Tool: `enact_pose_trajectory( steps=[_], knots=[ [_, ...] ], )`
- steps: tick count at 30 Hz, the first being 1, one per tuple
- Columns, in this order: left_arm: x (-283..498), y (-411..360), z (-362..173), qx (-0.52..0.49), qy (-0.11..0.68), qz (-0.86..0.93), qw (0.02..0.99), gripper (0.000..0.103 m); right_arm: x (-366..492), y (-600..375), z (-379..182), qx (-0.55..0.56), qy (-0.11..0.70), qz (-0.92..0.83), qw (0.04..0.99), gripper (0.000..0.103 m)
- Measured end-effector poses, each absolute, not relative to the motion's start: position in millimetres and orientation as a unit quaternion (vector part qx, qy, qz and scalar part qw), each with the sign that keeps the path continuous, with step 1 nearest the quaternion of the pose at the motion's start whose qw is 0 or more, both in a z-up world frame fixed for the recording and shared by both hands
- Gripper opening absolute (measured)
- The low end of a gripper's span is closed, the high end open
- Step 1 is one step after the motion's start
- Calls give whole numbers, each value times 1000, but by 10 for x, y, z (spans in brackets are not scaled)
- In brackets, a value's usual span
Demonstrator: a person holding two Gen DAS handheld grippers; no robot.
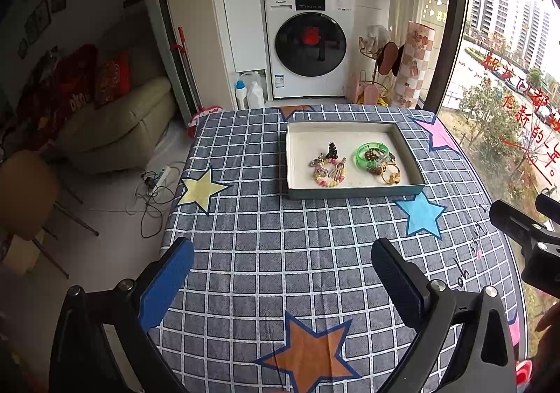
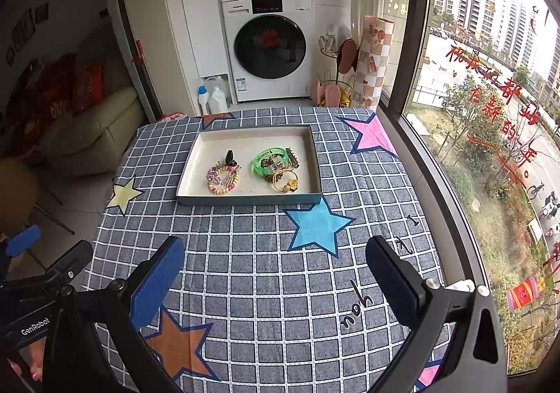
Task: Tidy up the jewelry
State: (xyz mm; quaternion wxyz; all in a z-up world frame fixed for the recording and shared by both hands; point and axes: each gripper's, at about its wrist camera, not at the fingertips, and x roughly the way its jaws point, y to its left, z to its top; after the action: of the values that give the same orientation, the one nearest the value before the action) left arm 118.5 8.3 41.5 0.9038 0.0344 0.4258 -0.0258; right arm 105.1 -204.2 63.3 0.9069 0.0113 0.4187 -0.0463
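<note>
Your left gripper (image 1: 281,274) hovers low over the near part of the bench (image 1: 266,242), its jaws spread wide with nothing between them. Your right gripper (image 2: 274,274) is beside it at much the same height, jaws likewise wide apart and empty. Under both lies the checked cloth (image 2: 266,253) with coloured stars; a blue star (image 2: 316,226) sits just in front of the tray.

Farther out, well apart from both grippers, the shallow tray (image 2: 196,161) rests flat on the cloth. All the jewelry is inside it, in two clusters. On the left side lies a pastel bead bracelet (image 2: 224,179) with small charms and a dark piece just behind it. On the right a green bangle (image 2: 267,160) lies touching a gold ring-shaped piece (image 2: 285,181) and a few darker items that are too small to make out.

Beyond the bench stands a washing machine (image 2: 267,46), and a window (image 2: 490,77) runs along your right.
</note>
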Motion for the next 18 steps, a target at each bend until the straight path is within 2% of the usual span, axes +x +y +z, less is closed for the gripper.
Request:
enact_pose_trajectory(
  steps=[18],
  knots=[
    [1193, 77, 440, 33, 425, -27, 904, 103, 1063, -2008, 669, 11, 416, -42, 908, 103]
  ],
)
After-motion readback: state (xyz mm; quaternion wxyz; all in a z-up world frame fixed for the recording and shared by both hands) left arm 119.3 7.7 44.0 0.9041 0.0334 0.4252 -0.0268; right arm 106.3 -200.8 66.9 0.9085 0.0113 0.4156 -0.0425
